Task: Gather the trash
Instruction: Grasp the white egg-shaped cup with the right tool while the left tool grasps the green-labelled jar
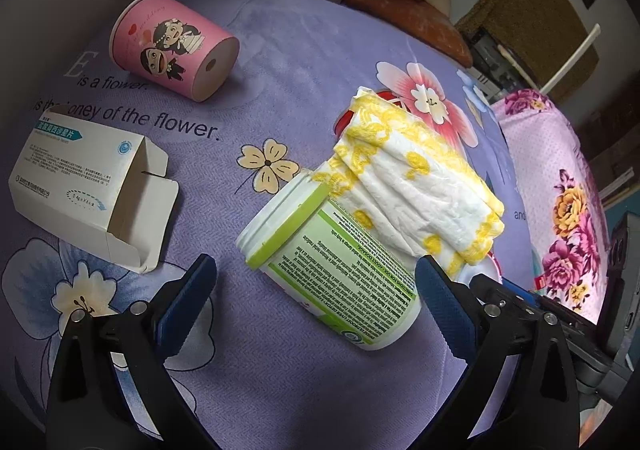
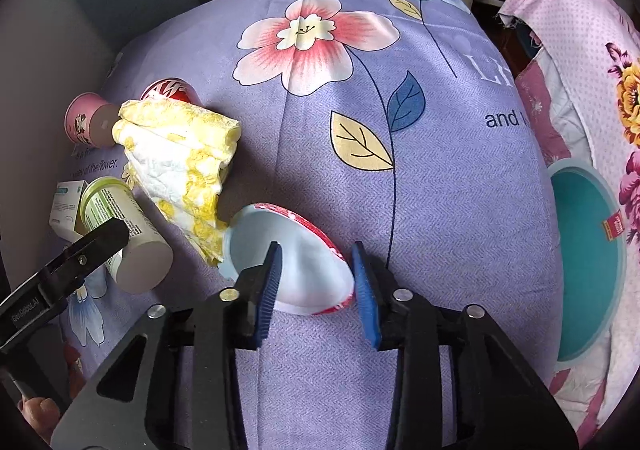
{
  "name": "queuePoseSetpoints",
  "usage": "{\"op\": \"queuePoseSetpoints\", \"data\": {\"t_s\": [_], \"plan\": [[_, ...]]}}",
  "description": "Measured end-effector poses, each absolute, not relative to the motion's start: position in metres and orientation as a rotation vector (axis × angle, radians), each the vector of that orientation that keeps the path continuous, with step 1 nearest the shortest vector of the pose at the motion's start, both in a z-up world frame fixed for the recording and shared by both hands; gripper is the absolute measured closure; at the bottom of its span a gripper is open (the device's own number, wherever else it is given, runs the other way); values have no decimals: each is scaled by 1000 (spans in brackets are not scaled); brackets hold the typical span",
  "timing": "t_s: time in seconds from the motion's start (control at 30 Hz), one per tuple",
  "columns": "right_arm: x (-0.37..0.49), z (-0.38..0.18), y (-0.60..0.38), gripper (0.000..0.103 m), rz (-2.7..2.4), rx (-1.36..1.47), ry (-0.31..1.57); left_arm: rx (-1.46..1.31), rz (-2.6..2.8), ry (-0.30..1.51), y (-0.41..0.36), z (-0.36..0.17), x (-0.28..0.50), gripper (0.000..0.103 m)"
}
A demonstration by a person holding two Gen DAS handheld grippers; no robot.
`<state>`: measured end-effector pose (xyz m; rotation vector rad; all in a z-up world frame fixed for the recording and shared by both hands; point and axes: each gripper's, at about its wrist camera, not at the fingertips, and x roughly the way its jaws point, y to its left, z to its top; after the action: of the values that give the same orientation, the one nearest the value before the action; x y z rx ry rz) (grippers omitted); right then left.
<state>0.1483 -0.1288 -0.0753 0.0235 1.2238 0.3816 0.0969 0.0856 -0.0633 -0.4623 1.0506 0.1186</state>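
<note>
My left gripper (image 1: 316,270) stands open over a white jar with a green label (image 1: 340,270) lying on its side. The jar sits between the fingers and neither pad touches it. A crumpled white and yellow napkin (image 1: 416,186) rests on the jar's far end. In the right wrist view my right gripper (image 2: 316,254) is shut on a squashed red paper cup (image 2: 260,234), one pad inside its white mouth and the other against its outer wall. The jar (image 2: 128,234) and napkin (image 2: 180,154) lie just left of it.
A pink cartoon cup (image 1: 172,46) lies on its side at the far left, and an opened white medicine box (image 1: 84,178) lies nearer. A red can (image 2: 166,90) is behind the napkin. A teal bin (image 2: 588,270) stands beyond the right edge of the purple floral cloth (image 2: 400,190).
</note>
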Motion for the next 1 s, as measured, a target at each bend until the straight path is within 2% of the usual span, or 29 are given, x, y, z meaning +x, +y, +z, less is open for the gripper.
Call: {"op": "queuePoseSetpoints", "data": {"t_s": [0.03, 0.13, 0.43, 0.6, 0.73, 1.0], "plan": [[144, -75, -127, 84, 399, 24, 1226, -463, 113, 1052, 87, -63, 96, 3], [131, -74, -118, 88, 452, 0, 1222, -472, 109, 1050, 92, -63, 90, 3], [106, -73, -120, 89, 476, 19, 1246, -462, 118, 1027, 109, -60, 67, 3], [107, -67, -120, 84, 466, 18, 1236, -444, 130, 1025, 120, -57, 58, 3], [114, -65, -111, 64, 467, -13, 1208, -443, 133, 1025, 127, -56, 50, 3], [121, -78, -97, 67, 475, -41, 1211, -523, 135, 1083, 131, -59, 53, 3]]}}
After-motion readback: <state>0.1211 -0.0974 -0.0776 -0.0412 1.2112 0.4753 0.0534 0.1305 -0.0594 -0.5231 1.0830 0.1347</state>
